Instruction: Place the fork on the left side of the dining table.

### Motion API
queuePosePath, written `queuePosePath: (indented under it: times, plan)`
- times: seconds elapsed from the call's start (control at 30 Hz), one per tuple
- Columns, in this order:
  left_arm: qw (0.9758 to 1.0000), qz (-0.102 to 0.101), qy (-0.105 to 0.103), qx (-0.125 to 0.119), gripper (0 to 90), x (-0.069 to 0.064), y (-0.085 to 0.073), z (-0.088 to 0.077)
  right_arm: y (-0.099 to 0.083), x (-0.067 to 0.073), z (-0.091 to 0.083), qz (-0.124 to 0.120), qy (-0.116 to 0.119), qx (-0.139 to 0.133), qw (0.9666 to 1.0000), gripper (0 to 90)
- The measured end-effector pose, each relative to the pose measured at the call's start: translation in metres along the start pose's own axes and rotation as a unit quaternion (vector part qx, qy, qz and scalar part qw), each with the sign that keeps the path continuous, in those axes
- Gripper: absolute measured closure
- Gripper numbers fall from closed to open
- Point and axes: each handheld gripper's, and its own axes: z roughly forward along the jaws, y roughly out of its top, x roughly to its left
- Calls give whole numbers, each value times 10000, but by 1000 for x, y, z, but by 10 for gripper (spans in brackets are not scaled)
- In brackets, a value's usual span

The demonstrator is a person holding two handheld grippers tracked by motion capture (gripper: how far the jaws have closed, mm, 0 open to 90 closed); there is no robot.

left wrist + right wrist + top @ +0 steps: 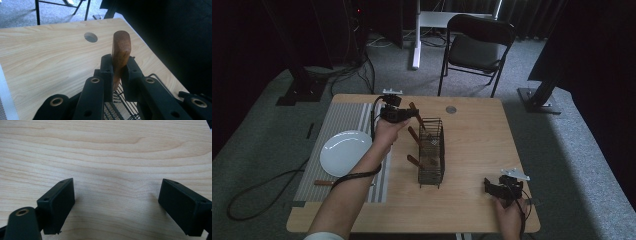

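Item: wooden handle (121,50), clamped in my left claw (117,71) above the far end of the wire basket (431,152) mid-surface; right claw (117,202) wide open, empty, near right; best lifted straight up, clear of the wires.

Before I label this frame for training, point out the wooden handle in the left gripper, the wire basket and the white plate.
wooden handle (120,48), left gripper view, rounded upper end.
wire basket (431,159), high view, mesh side wall.
white plate (345,153), high view, bare centre.
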Motion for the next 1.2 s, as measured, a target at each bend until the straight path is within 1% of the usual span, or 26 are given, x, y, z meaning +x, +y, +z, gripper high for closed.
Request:
queuePosePath:
  times: [0.13,0.23,0.3,0.4,0.53,0.6,0.7,0.77,0.83,0.87,0.9,0.93,1.0,1.07,1.13,1.2]
  plan:
    - [9999,-12,-24,-156,805,-1,4,-13,0,0,0,-1,-1,0,10000,133]
    - [9998,25,-8,-194,805,-4,6,-21,0,0,0,-1,-1,0,10000,133]
    - [9996,-14,-70,-255,805,-6,8,-26,0,0,0,0,-1,0,10000,133]
    - [9995,27,-68,-299,805,-8,11,-34,0,0,0,1,-1,0,10000,133]
    - [9988,-42,-119,-474,805,-9,15,-47,0,0,0,2,0,-1,10000,133]
    - [9983,-73,-181,-544,805,-10,18,-54,0,0,0,-3,-3,-5,10000,133]
    - [9977,18,-179,-648,805,-14,24,-63,0,0,0,-6,-3,-7,10000,133]
    - [9973,38,-194,-706,805,-16,28,-69,0,0,0,-1,0,-5,10000,133]
    - [9968,52,-137,-788,805,-17,31,-75,0,0,0,-2,-2,-5,10000,133]
    - [9966,44,-141,-808,805,-16,32,-78,0,0,0,-2,-2,-6,10000,133]
    - [9963,41,-102,-856,805,-16,33,-81,0,0,0,-2,-2,-5,10000,133]
    - [9963,41,-102,-856,805,-16,33,-81,0,0,0,-2,-2,-5,10000,133]
    - [9956,-7,-88,-936,805,-12,35,-90,0,0,0,-2,-2,-6,10000,133]
    - [9947,-33,-32,-1029,805,-9,36,-97,0,0,0,-1,-2,-5,10000,133]
    - [9938,-52,74,-1112,805,-5,37,-104,0,0,0,-1,-2,-6,10000,133]
    - [9936,-56,95,-1125,805,-1,37,-111,0,0,0,-2,-2,-6,10000,133]
